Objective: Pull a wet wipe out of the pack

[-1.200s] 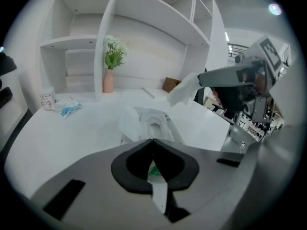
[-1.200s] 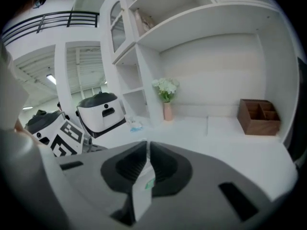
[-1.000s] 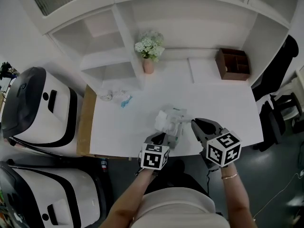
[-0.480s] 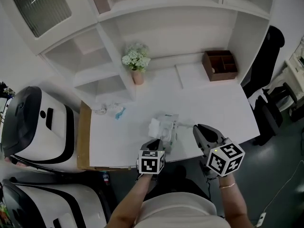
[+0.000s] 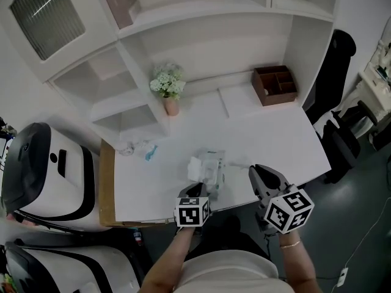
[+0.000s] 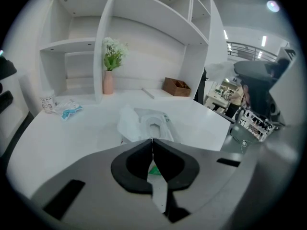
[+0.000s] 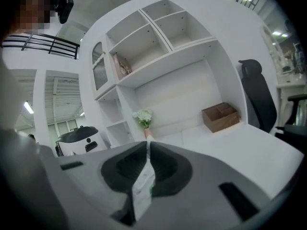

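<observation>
Left claw (image 5: 198, 188), right claw (image 5: 253, 169), both closed.

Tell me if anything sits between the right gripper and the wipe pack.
Nothing visible does. In the head view only bare table lies between the right gripper and the pack, whose near end the left gripper clamps. The right jaws pinch a white strip.
</observation>
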Demonstrator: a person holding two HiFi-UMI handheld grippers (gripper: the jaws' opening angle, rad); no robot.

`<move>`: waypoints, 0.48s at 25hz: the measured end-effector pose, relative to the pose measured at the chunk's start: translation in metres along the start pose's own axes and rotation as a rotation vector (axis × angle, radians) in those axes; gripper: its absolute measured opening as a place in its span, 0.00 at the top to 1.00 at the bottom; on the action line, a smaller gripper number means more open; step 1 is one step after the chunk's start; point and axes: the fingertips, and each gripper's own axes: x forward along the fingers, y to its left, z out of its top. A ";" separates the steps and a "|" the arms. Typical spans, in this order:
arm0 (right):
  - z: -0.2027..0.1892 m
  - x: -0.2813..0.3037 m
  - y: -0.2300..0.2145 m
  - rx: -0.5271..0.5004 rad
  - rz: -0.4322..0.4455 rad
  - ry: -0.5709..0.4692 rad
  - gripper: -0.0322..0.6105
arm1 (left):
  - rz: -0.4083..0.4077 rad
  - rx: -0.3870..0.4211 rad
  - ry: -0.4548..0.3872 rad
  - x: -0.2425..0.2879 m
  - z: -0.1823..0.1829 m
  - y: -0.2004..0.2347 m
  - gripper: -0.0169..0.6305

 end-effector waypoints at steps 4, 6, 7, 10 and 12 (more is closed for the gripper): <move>0.003 -0.002 0.003 0.005 -0.004 -0.021 0.91 | -0.007 0.009 0.004 -0.001 0.000 -0.001 0.98; 0.004 -0.002 0.003 0.010 -0.011 -0.028 0.91 | -0.011 0.011 0.001 -0.002 0.001 -0.001 0.97; 0.004 -0.003 0.003 0.012 -0.014 -0.030 0.91 | -0.015 0.011 -0.002 -0.003 0.002 -0.002 0.97; 0.006 -0.003 0.003 0.011 -0.020 -0.035 0.91 | -0.027 0.010 -0.017 -0.006 0.006 -0.002 0.96; 0.008 -0.004 0.004 0.003 -0.023 -0.039 0.91 | -0.035 0.011 -0.030 -0.008 0.009 -0.001 0.95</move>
